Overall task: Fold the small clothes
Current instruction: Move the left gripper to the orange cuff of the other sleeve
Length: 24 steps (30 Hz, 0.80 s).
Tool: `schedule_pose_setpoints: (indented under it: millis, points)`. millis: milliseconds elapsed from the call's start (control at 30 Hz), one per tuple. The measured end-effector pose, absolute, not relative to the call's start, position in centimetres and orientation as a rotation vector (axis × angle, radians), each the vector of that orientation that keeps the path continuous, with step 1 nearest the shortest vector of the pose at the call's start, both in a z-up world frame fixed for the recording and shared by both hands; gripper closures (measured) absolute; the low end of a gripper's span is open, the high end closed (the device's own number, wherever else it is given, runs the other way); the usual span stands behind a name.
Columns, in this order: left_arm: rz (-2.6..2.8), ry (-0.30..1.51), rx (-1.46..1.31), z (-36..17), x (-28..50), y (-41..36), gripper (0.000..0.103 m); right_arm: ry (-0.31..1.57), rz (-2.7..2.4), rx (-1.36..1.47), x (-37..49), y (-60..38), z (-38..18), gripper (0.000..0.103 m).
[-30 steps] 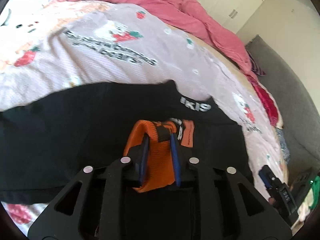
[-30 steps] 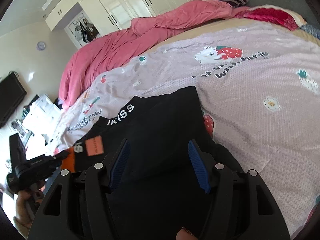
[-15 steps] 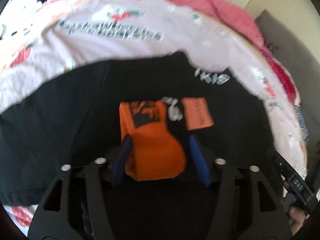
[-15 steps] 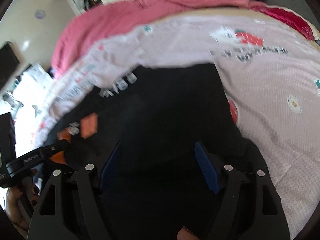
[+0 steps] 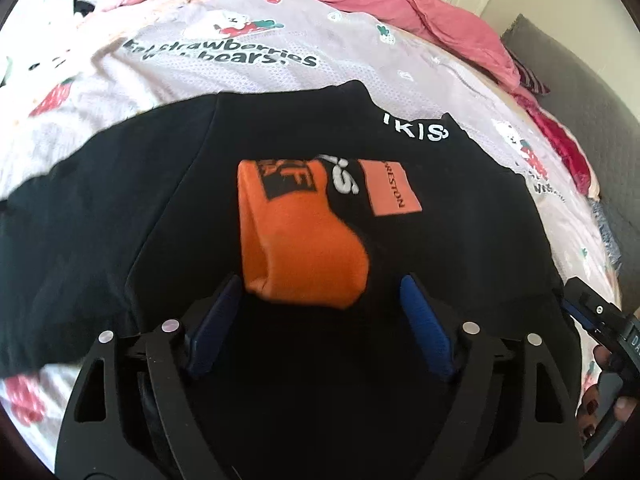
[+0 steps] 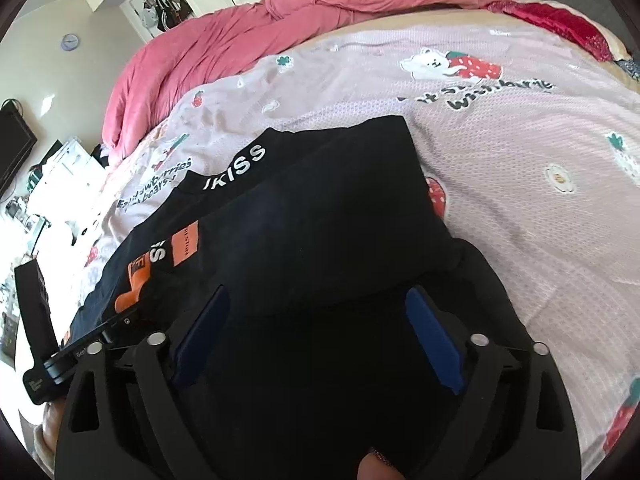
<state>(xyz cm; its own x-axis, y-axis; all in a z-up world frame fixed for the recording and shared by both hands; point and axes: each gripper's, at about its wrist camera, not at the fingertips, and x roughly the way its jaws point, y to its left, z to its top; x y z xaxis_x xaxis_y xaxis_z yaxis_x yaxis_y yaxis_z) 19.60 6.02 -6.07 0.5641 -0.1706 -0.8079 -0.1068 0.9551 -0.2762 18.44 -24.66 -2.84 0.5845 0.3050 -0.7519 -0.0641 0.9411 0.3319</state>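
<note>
Left gripper [image 5: 320,292]: jaws apart, orange cuff [image 5: 300,236] just ahead, unheld. Black top [image 5: 120,220] flat on bed [image 5: 280,60], sleeves folded in. Soft, light, floppy; pinch doubled hem edge. Right gripper [image 6: 316,312]: jaws apart, over fabric.

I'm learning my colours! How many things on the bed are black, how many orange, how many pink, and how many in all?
Black: 1, the black top
Orange: 2, the orange cuff and the orange patch, both on the top
Pink: 1, the pink duvet
Total: 4
</note>
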Motion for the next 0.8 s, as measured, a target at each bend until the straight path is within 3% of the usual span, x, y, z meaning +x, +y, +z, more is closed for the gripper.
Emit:
schedule_pose_setpoints:
  millis: [267, 800]
  points:
    - [-0.048, 0.897, -0.333, -4.9, 17.8, 6.3, 0.01, 0.891, 0.264, 0.249, 17.2, -22.6, -1.1, 0.006]
    - [0.138, 0.778, -0.542, -0.2, 11.4, 15.1, 0.009, 0.808, 0.304, 0.17, 15.2, -18.3, 3.2, 0.005]
